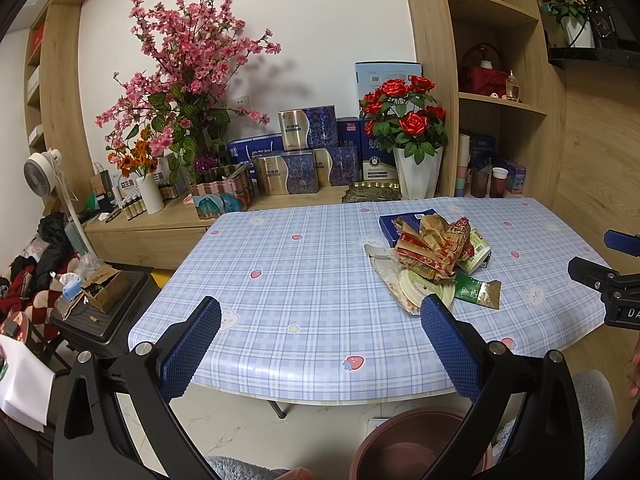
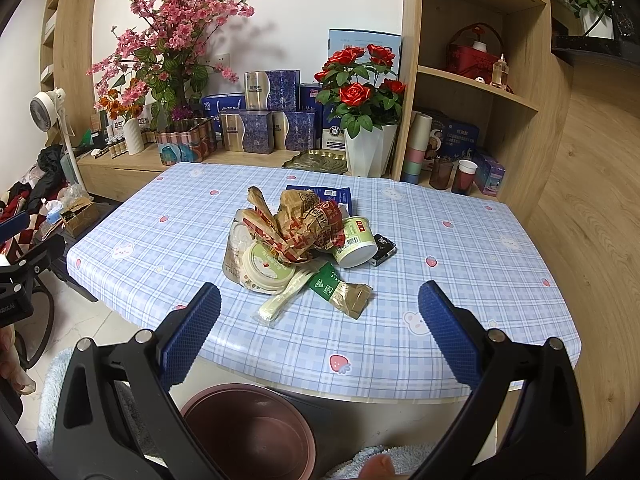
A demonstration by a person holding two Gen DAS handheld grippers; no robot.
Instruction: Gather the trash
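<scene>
A pile of trash lies on the blue checked table (image 2: 460, 248): crumpled brown and red paper wrappers (image 2: 300, 224), a green paper cup on its side (image 2: 355, 242), a round white lid (image 2: 266, 266), a green sachet (image 2: 340, 292), a wrapped plastic utensil (image 2: 286, 298), a small black packet (image 2: 383, 249) and a blue box (image 2: 320, 194). The wrappers also show in the left wrist view (image 1: 434, 246). My right gripper (image 2: 319, 314) is open and empty above the table's near edge, in front of the pile. My left gripper (image 1: 320, 330) is open and empty, left of the pile.
A dark red bin (image 2: 252, 432) stands on the floor under the table's near edge, also in the left wrist view (image 1: 404, 444). A white vase of red roses (image 2: 366, 120), gift boxes (image 2: 260, 120) and shelves stand behind the table. A fan (image 1: 42, 172) and clutter are at left.
</scene>
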